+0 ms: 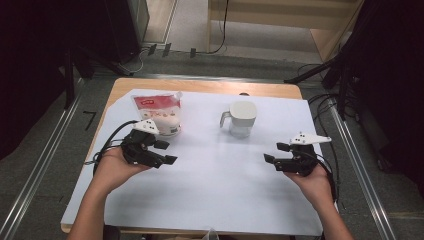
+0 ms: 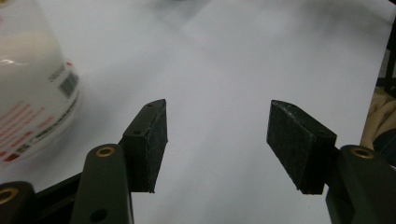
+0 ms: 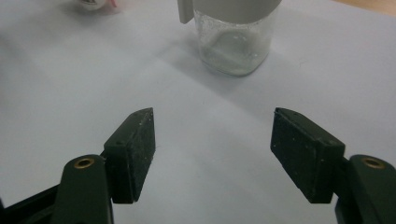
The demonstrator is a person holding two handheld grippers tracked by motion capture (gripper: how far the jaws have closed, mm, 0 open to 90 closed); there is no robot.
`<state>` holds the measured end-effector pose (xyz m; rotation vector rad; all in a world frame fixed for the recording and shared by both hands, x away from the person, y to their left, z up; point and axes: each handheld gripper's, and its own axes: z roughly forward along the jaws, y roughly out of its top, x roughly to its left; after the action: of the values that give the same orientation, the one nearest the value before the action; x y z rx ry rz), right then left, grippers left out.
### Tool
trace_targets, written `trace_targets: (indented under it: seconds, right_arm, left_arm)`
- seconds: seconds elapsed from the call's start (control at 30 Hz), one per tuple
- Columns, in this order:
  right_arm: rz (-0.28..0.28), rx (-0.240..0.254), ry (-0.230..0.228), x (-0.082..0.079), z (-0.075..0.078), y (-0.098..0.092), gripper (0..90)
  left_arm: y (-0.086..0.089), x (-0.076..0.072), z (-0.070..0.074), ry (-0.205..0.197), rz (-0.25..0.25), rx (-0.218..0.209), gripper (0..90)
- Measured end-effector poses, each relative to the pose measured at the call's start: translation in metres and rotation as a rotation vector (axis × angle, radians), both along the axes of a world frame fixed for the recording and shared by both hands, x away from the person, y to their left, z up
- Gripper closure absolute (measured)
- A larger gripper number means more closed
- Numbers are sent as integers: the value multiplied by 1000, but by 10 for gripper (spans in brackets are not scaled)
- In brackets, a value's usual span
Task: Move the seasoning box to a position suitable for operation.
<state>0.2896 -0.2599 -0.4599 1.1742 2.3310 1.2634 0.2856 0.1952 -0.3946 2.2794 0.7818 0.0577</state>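
Note:
A white pouch with red print (image 1: 159,114) stands upright at the back left of the white sheet (image 1: 215,175); its lower side with a barcode (image 2: 32,93) fills the left of the left gripper view. A clear jar with a white lid and handle (image 1: 241,119) stands at the back centre, and its glass body (image 3: 233,44) appears ahead in the right gripper view. My left gripper (image 1: 166,152) hovers just in front of the pouch, open and empty (image 2: 217,144). My right gripper (image 1: 275,152) sits at the right, short of the jar, open and empty (image 3: 212,156).
The wooden table edge (image 1: 200,86) shows behind the sheet. Metal rails (image 1: 360,165) run along both sides of the table. Cables (image 1: 107,145) trail from the left gripper. A pale cloth-like shape (image 2: 380,116) shows at the right edge of the left gripper view.

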Motion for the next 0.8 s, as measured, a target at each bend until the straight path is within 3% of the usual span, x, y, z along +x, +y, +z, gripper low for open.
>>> trace_targets:
  seconds: [0.3,0.6,0.8]
  right_arm:
    - [6,-13,-6,0,0,2,313]
    - [16,-26,-13,1,-1,4,321]
    - [-6,-3,-11,3,-1,5,319]
  left_arm:
    - [26,-3,21,-31,57,-12,406]
    - [52,12,30,-47,138,11,405]
    - [50,18,33,-50,125,-15,401]
